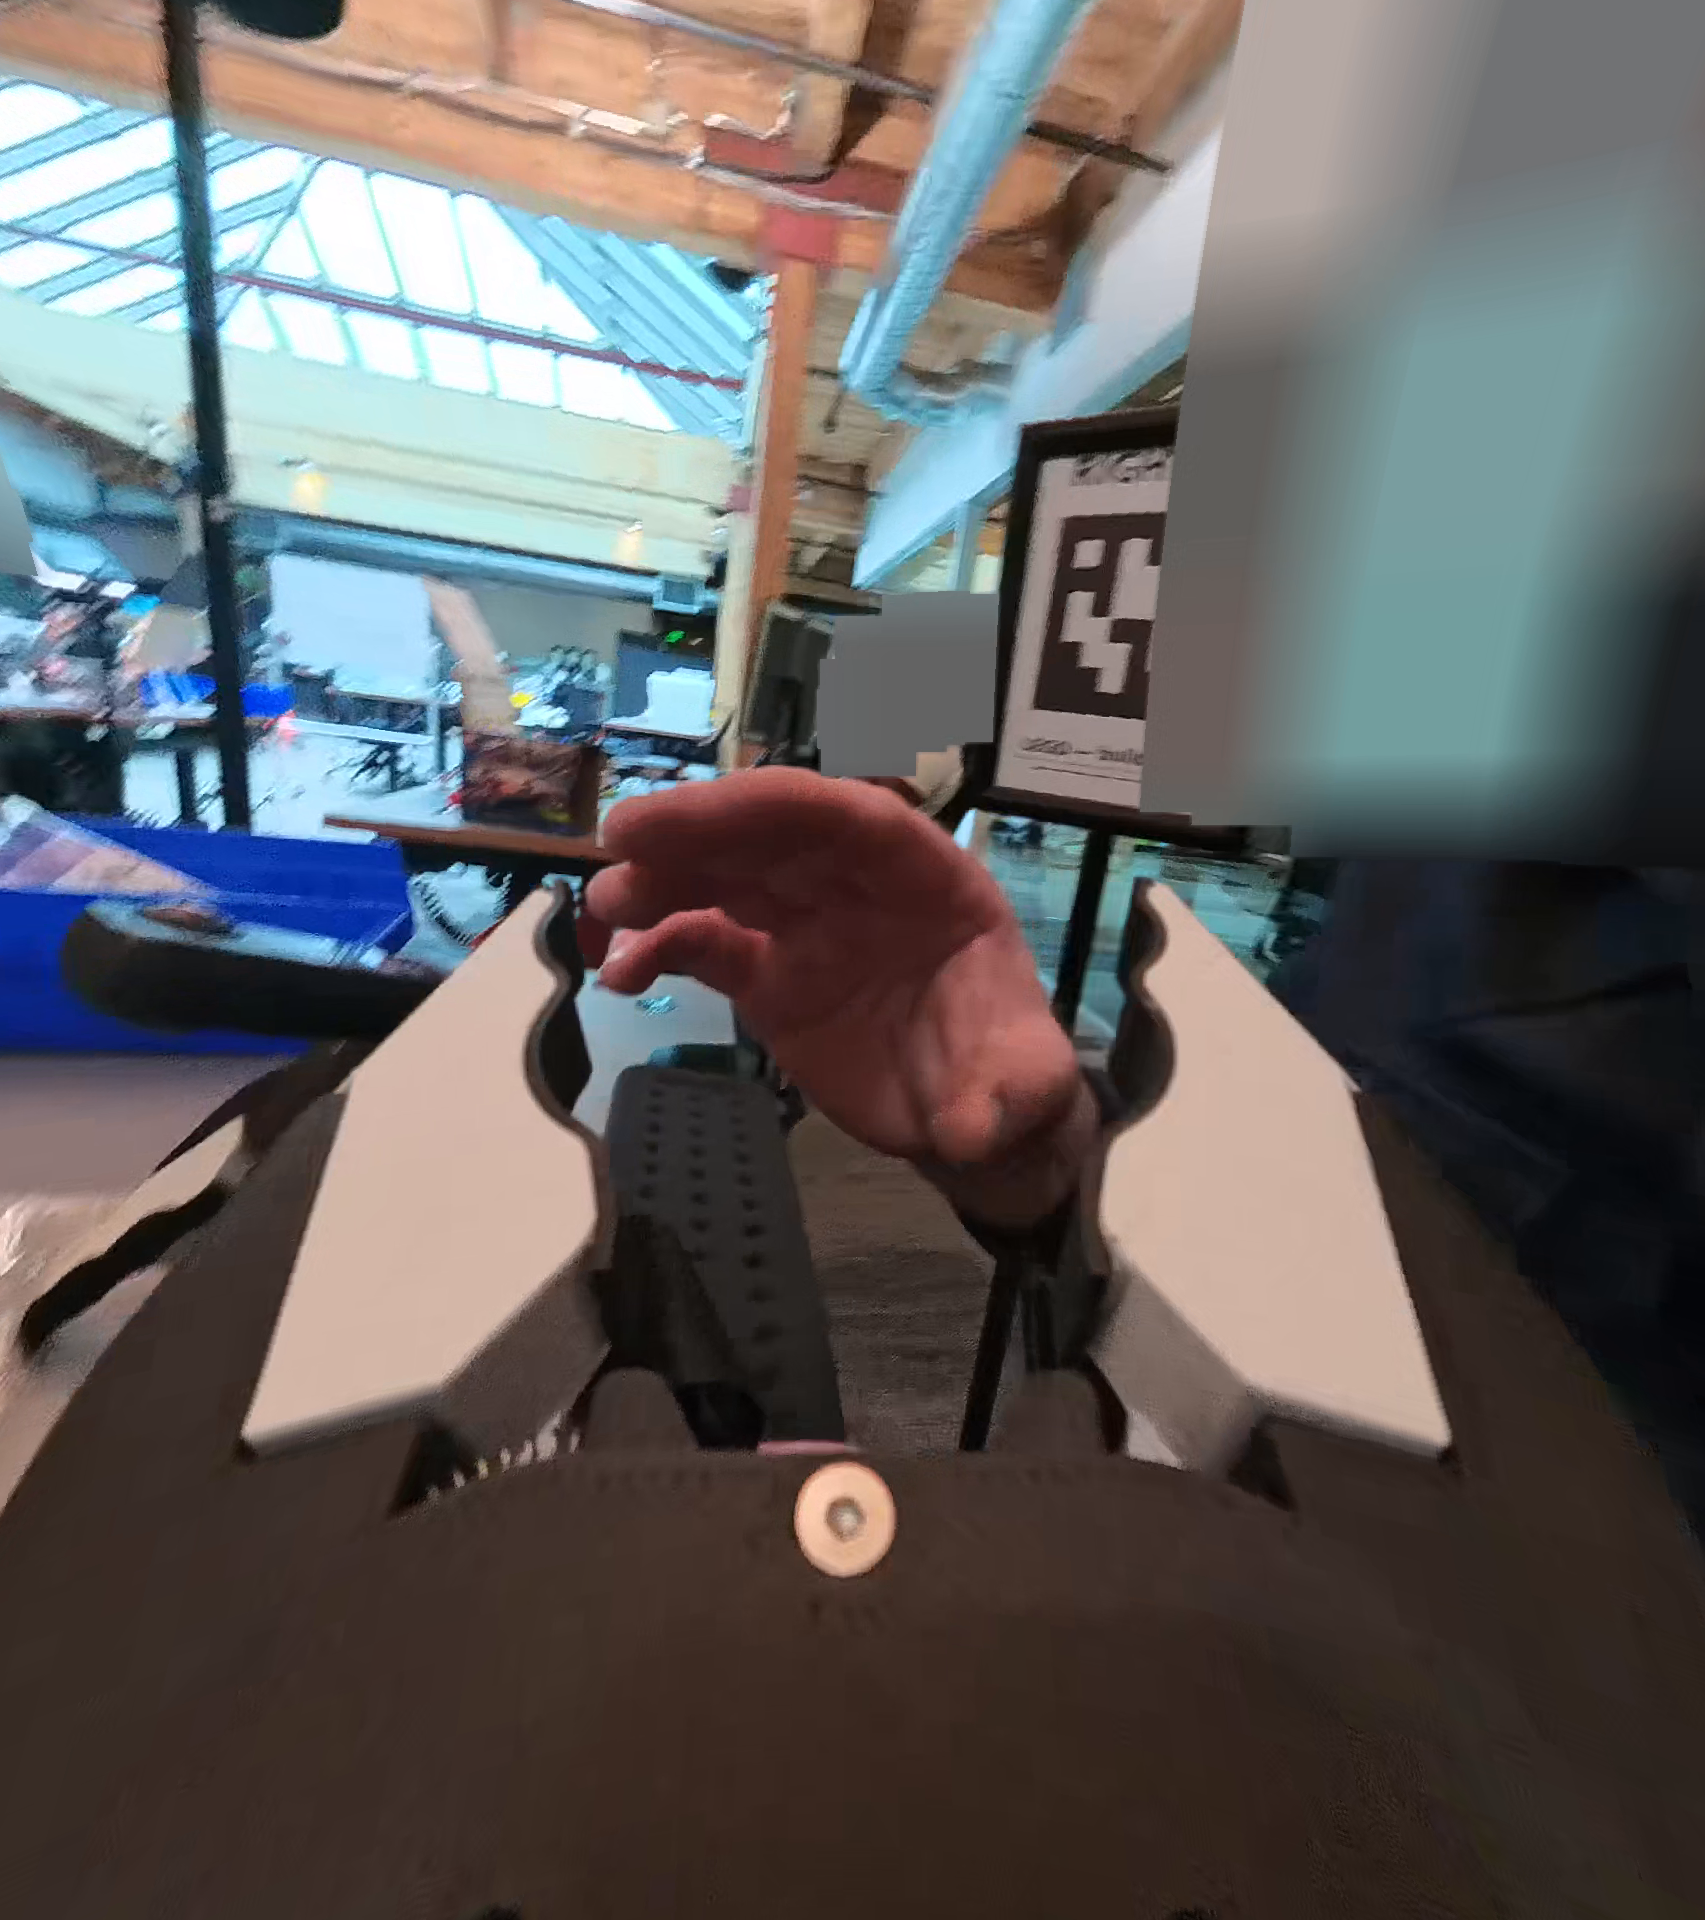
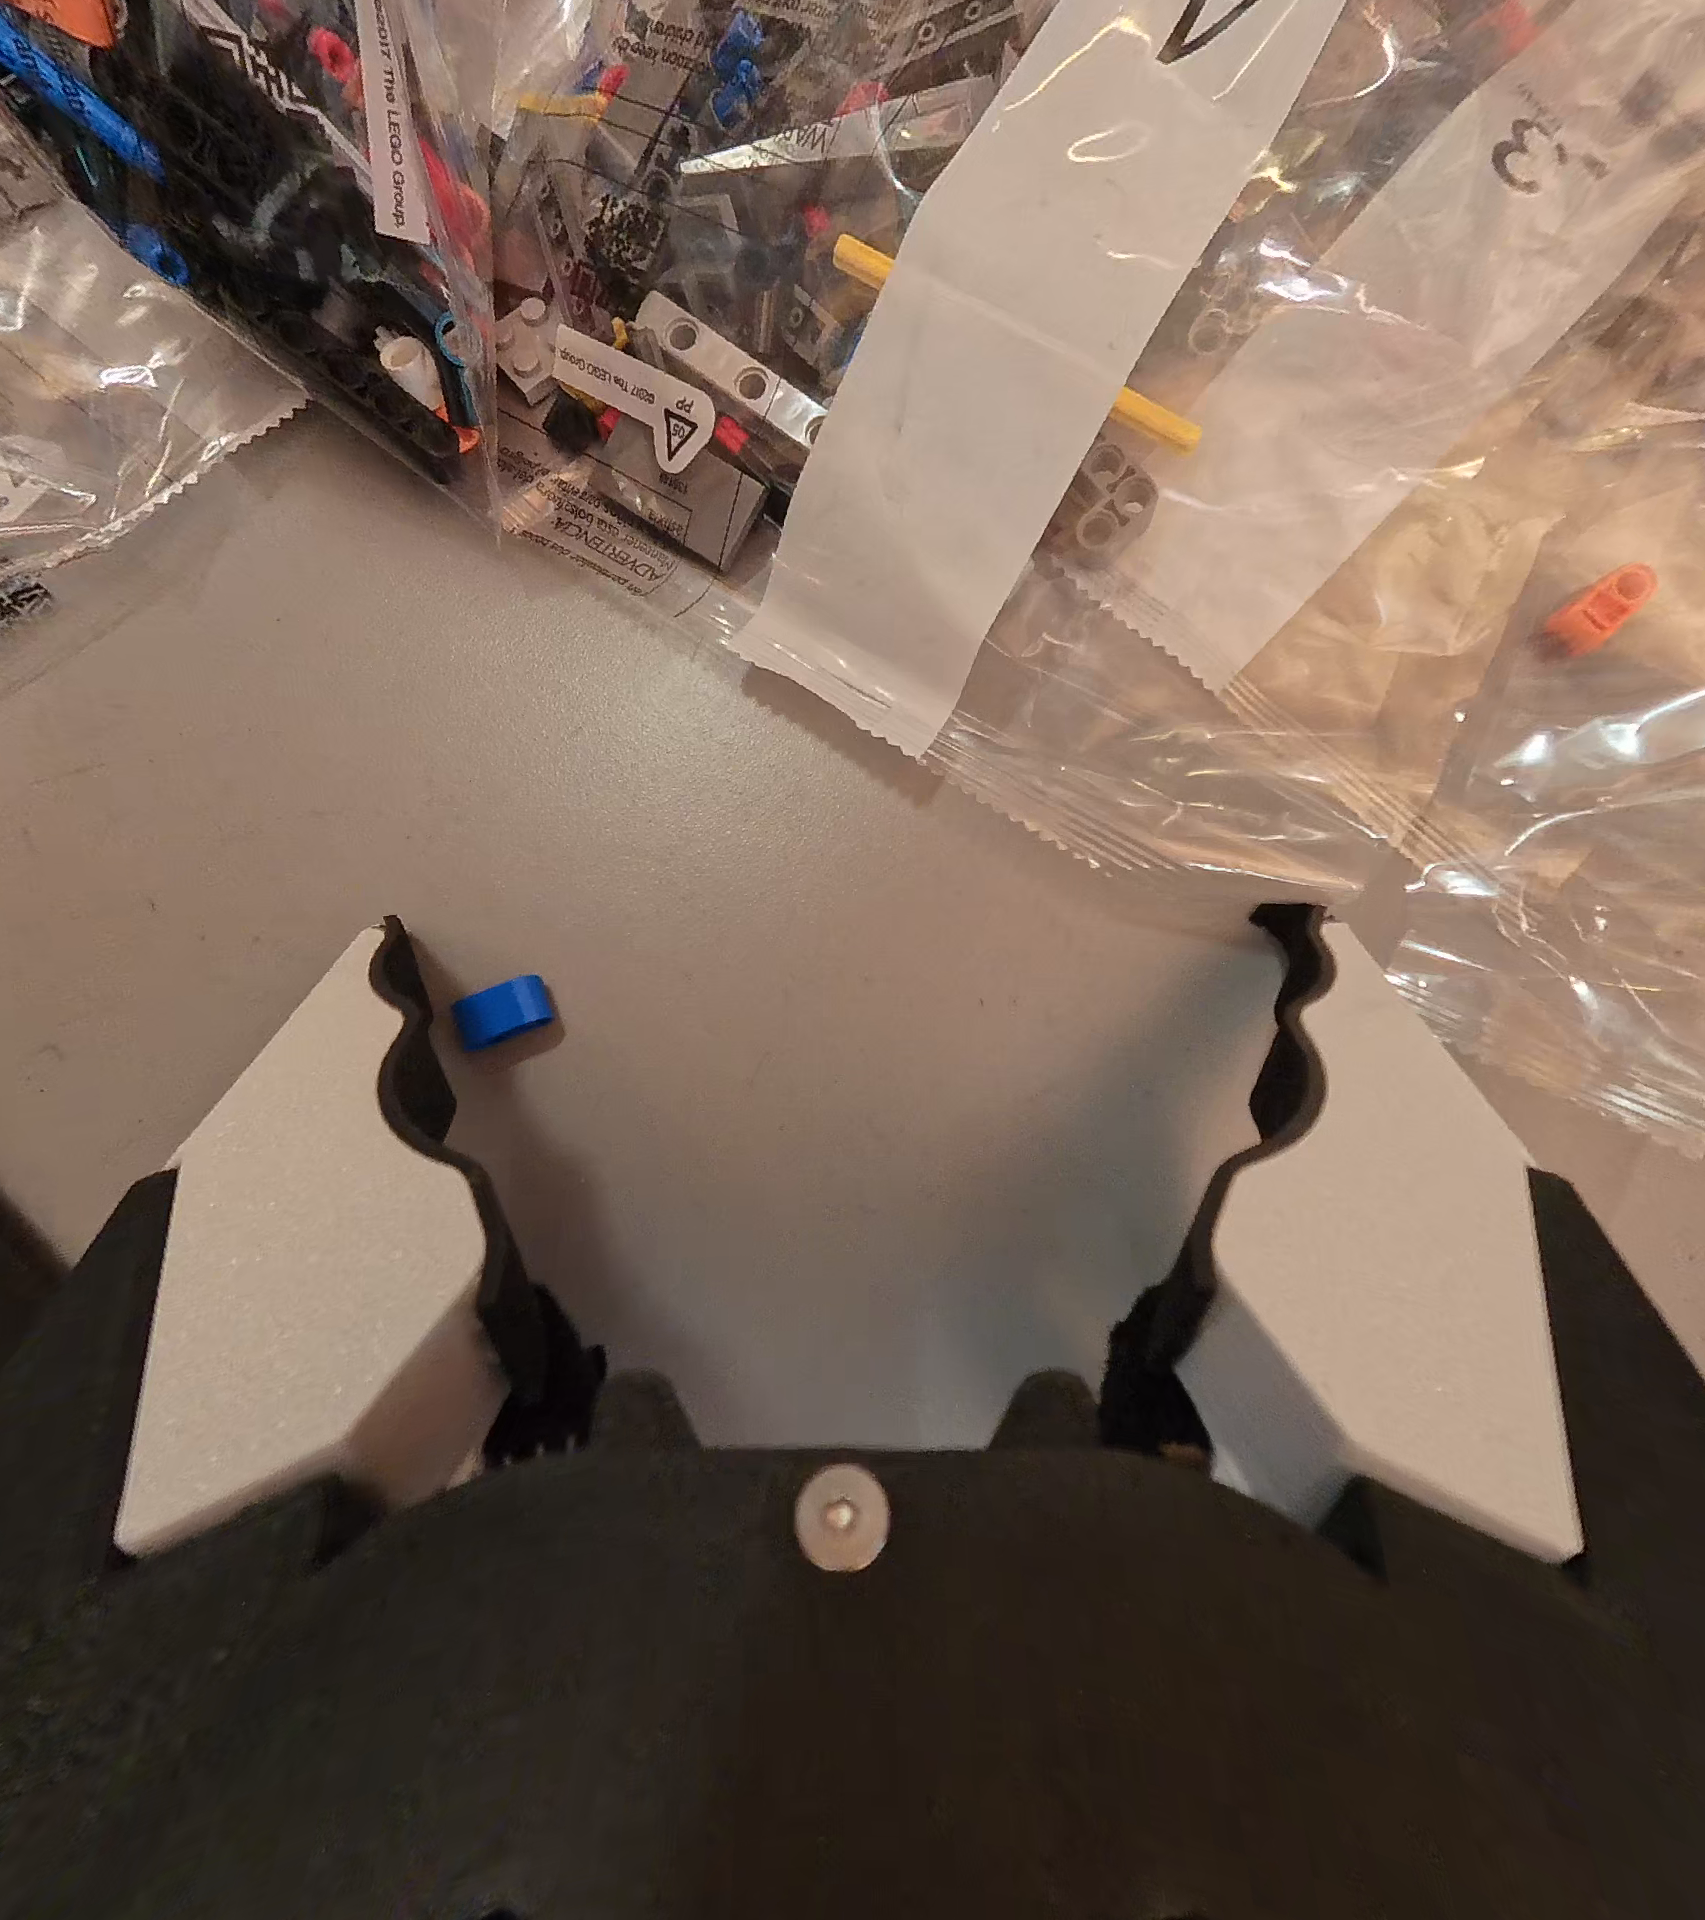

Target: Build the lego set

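Here the nearest lego piece is a small blue bush [image 2: 503,1011], lying loose on the grey table [image 2: 308,790] at about ten o'clock from the right gripper [image 2: 853,925], just inside its left fingertip. It looks light, hard and smooth, likely to skid or roll, so a squeeze across its flat ends seems safest. Beyond it, from eleven to two o'clock, sealed clear bags of parts [image 2: 1087,312] crowd the table; they are crinkly and slippery, best pinched at a serrated edge, and an orange connector [image 2: 1601,613] shows inside one at two o'clock. The right gripper is spread wide and holds nothing. The left gripper [image 1: 853,904] is likewise wide apart and empty, tilted up toward the ceiling, with a bare hand [image 1: 827,956] blurred between its fingers. No table shows clearly there, and glare hides most bag contents.
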